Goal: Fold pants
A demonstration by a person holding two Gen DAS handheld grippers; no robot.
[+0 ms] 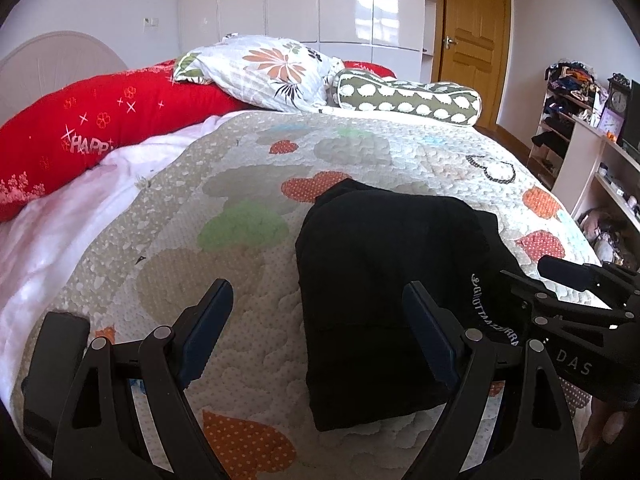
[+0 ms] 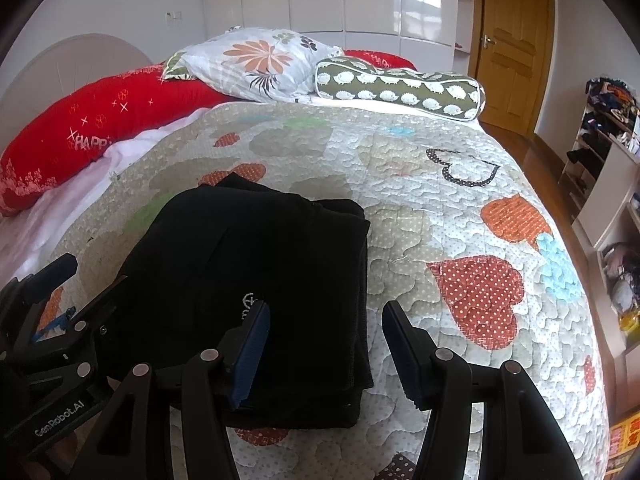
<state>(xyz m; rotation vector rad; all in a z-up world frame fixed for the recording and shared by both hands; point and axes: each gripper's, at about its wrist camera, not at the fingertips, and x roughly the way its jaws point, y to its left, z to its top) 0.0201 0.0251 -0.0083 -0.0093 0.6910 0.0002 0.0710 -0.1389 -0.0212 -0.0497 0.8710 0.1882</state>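
The black pants (image 1: 384, 280) lie folded into a compact rectangle on the quilted bed cover (image 1: 248, 216), with white lettering showing near their right edge. My left gripper (image 1: 318, 304) is open and empty, held above the pants' left edge. In the right wrist view the pants (image 2: 256, 272) lie left of centre. My right gripper (image 2: 326, 322) is open and empty above the pants' right edge. The right gripper also shows at the right edge of the left wrist view (image 1: 568, 280), and the left gripper at the left edge of the right wrist view (image 2: 48, 280).
A red pillow (image 1: 92, 128), a floral pillow (image 1: 264, 68) and a green patterned bolster (image 1: 408, 96) lie at the head of the bed. Shelves with clutter (image 1: 576, 120) stand to the right, and a wooden door (image 1: 472, 40) is at the back.
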